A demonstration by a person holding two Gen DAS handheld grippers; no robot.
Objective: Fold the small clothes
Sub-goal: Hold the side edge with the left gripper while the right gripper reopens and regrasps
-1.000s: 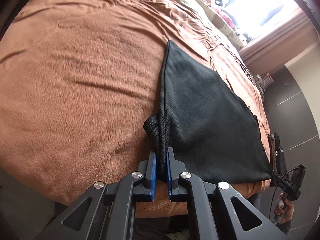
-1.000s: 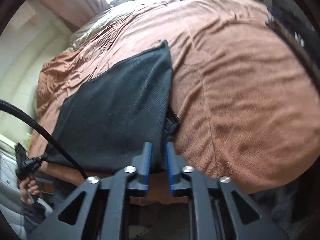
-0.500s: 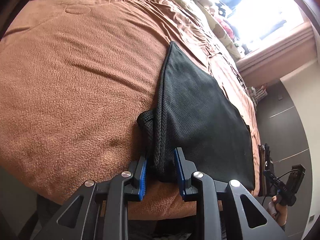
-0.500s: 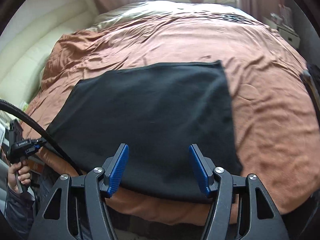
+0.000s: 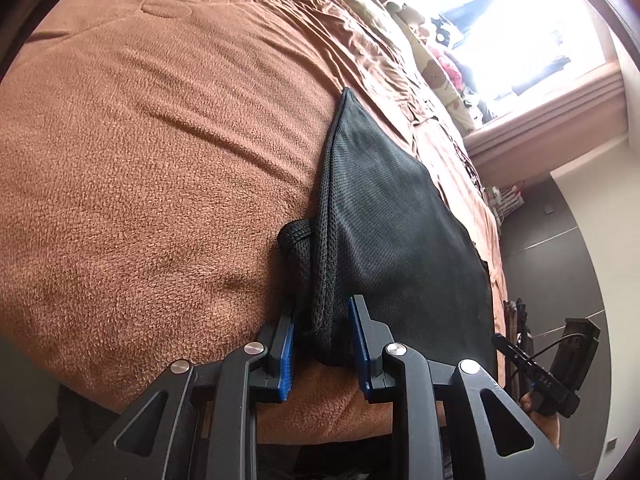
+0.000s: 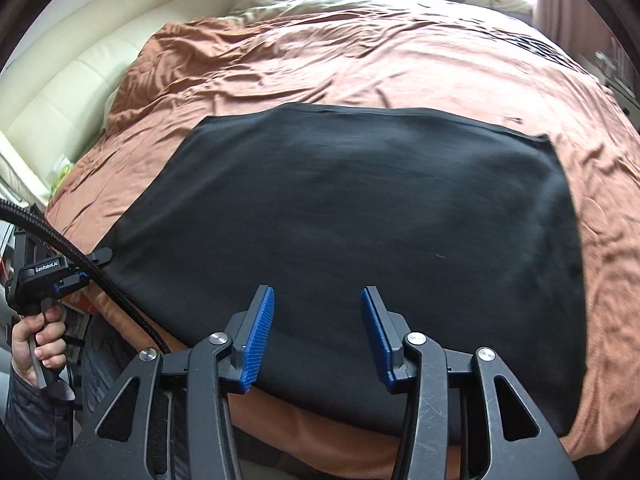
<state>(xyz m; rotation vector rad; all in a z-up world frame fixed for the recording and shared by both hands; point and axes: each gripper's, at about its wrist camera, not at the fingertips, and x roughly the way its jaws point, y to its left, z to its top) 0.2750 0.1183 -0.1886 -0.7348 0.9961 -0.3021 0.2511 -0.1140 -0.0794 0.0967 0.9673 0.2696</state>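
Black mesh-knit garment (image 6: 352, 240) lies flat, folded, on brown fleece bed blanket (image 5: 140, 168), near edge at the bed's front. Left tongs (image 5: 320, 340) spread, straddling its bunched corner edge, pads not pressing. Right tongs (image 6: 318, 332) spread, just been closing, hovering above garment's front edge, nothing pinched

– What covers the bed?
– A brown blanket (image 6: 400, 64), creased toward the far edge.
– And beyond it?
– Patterned pillows (image 5: 436, 76) along the far edge, a cream headboard (image 6: 80, 80) at one side.
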